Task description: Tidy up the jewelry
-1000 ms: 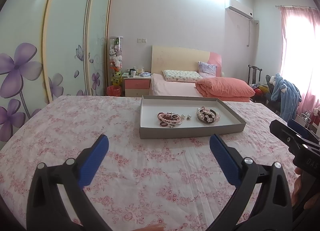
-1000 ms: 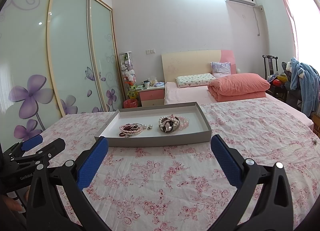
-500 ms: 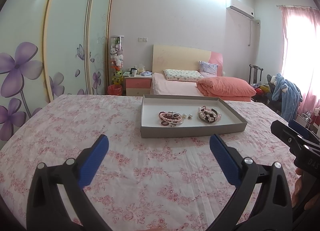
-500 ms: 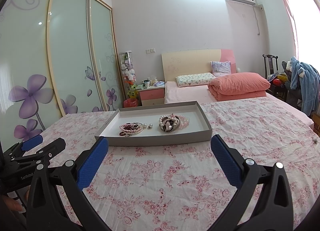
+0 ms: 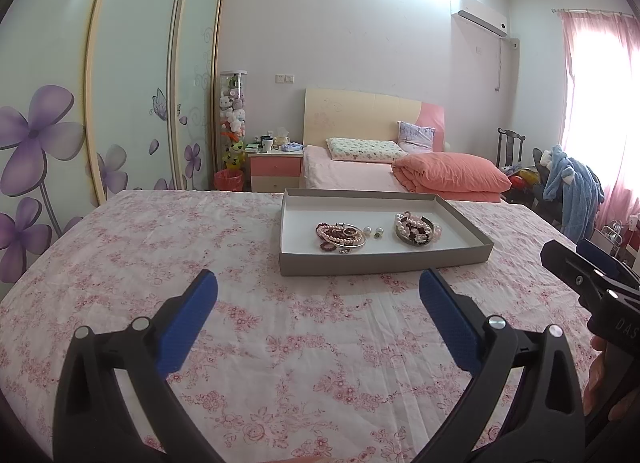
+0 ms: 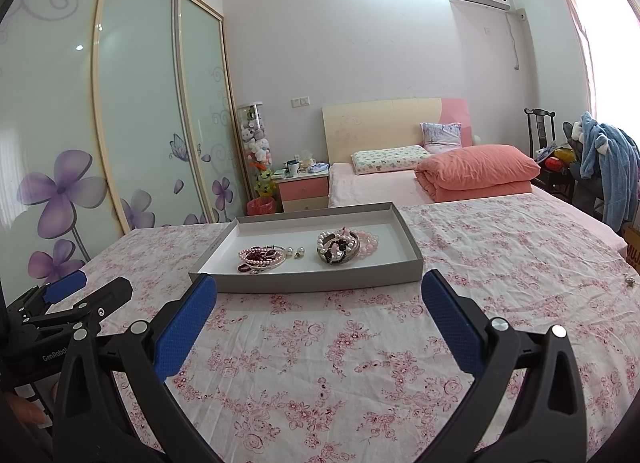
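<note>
A: Jewelry sits in two heaps inside the grey tray (image 5: 384,259) on the floral cloth (image 5: 280,343): a beaded pile (image 5: 340,236) left, a bangle pile (image 5: 416,227) right, loose pearls (image 5: 373,231) between.

B: The left gripper (image 5: 318,317) and right gripper (image 6: 320,313) gape wide, holding nothing, short of the tray; I'd come in over the near wall; pinch one strand, not the heap.

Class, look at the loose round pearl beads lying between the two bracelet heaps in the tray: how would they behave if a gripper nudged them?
The pearl beads are round and loose, so probably roll across the tray floor. Their glossy surface suggests slippery pinching.
</note>
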Demonstrator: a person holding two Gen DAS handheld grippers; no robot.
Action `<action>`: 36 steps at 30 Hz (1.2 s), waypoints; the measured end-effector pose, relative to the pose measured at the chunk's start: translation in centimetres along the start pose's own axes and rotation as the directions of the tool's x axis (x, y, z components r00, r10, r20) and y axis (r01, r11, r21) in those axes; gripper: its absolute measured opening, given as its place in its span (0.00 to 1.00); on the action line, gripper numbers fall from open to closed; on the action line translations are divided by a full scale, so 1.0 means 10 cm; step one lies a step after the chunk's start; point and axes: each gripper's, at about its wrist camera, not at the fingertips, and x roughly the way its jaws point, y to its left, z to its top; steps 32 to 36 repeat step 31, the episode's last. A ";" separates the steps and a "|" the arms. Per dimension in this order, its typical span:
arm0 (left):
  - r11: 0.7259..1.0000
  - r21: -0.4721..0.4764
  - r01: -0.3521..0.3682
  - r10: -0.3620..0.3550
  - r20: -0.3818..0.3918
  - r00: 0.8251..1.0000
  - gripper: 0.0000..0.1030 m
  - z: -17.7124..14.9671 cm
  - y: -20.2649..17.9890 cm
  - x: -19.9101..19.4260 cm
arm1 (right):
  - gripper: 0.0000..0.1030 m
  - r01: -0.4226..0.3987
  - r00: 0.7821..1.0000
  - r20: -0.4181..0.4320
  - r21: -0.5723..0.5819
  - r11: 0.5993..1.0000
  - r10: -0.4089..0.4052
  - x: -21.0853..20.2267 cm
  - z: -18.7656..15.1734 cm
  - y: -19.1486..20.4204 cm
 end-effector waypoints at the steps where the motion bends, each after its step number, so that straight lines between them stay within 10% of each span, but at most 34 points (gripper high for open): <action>1: 1.000 0.000 0.000 0.000 -0.001 1.000 0.96 0.00 0.00 0.00 | 0.98 0.000 1.000 0.000 0.000 1.000 0.000 0.00 -0.01 0.01; 36: 1.000 0.006 0.000 0.000 -0.002 1.000 0.96 0.01 -0.03 -0.02 | 0.98 -0.001 1.000 -0.004 0.004 1.000 0.001 0.00 -0.02 0.00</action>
